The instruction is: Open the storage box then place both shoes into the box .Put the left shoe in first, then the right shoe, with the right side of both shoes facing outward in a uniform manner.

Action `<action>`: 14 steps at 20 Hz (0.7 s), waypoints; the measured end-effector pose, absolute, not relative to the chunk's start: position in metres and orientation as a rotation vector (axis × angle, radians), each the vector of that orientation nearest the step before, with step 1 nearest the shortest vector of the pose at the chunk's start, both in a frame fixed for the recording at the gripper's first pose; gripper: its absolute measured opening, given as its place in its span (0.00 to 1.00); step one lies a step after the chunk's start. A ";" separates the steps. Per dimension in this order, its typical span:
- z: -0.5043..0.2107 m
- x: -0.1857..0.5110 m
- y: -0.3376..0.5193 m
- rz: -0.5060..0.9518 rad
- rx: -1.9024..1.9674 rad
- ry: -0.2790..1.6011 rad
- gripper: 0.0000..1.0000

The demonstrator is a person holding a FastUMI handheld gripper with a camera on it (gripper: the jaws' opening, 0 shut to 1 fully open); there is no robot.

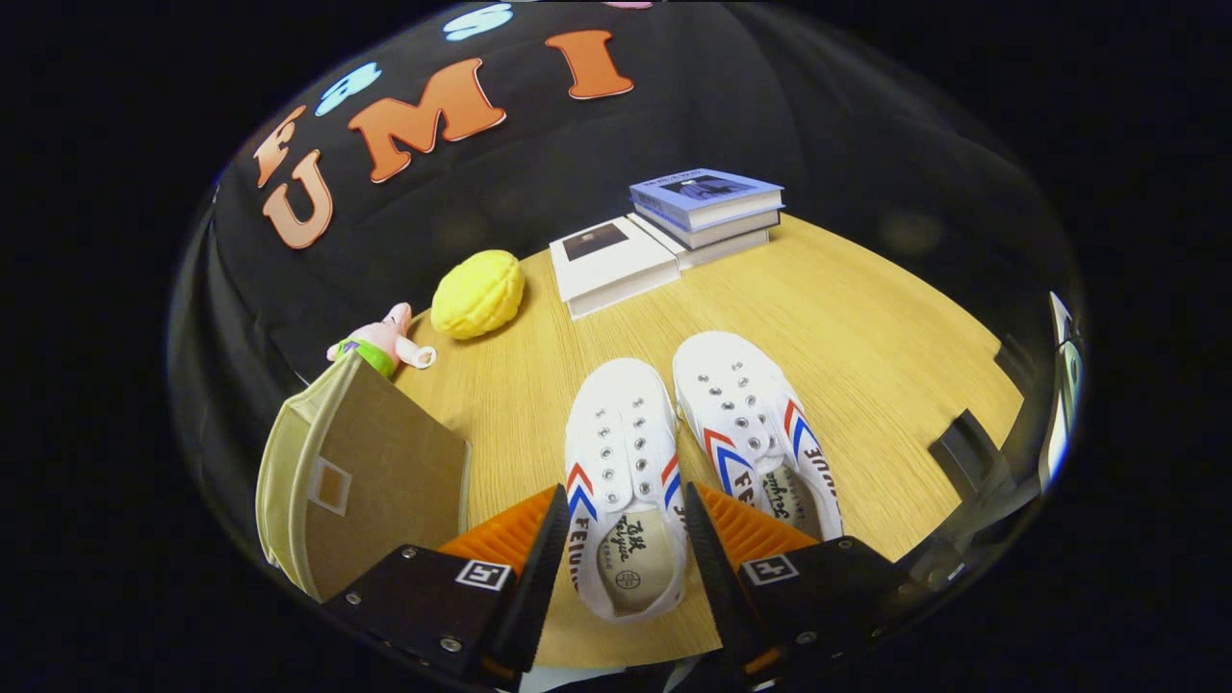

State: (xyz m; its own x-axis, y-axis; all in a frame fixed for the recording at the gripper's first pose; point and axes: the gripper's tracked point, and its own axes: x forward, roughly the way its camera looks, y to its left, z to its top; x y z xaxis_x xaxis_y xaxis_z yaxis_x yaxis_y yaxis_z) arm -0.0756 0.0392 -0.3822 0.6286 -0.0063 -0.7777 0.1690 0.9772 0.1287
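Two white canvas shoes with red and blue chevrons stand side by side on the wooden table, toes pointing away from me. The left shoe [624,481] has its heel between my fingers; the right shoe [756,428] lies just right of it, its heel behind my right finger. My gripper [624,525] is open, its fingers either side of the left shoe's heel with a gap to it. The beige fabric storage box [361,476] stands left of my left finger, with its brown lid down.
Beyond the shoes lie a yellow round plush [478,294], a small pink and green toy [380,342] behind the box, a white book [611,262] and a stack of books [710,210]. A dark bracket [967,452] sits at the table's right edge.
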 end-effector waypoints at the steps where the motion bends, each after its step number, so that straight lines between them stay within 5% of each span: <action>1: -0.390 -0.075 0.034 -0.119 0.190 0.898 0.69; 10: -0.429 -0.069 0.027 -0.133 0.171 0.982 0.34; 14: -0.429 -0.068 0.027 -0.120 0.157 0.991 0.29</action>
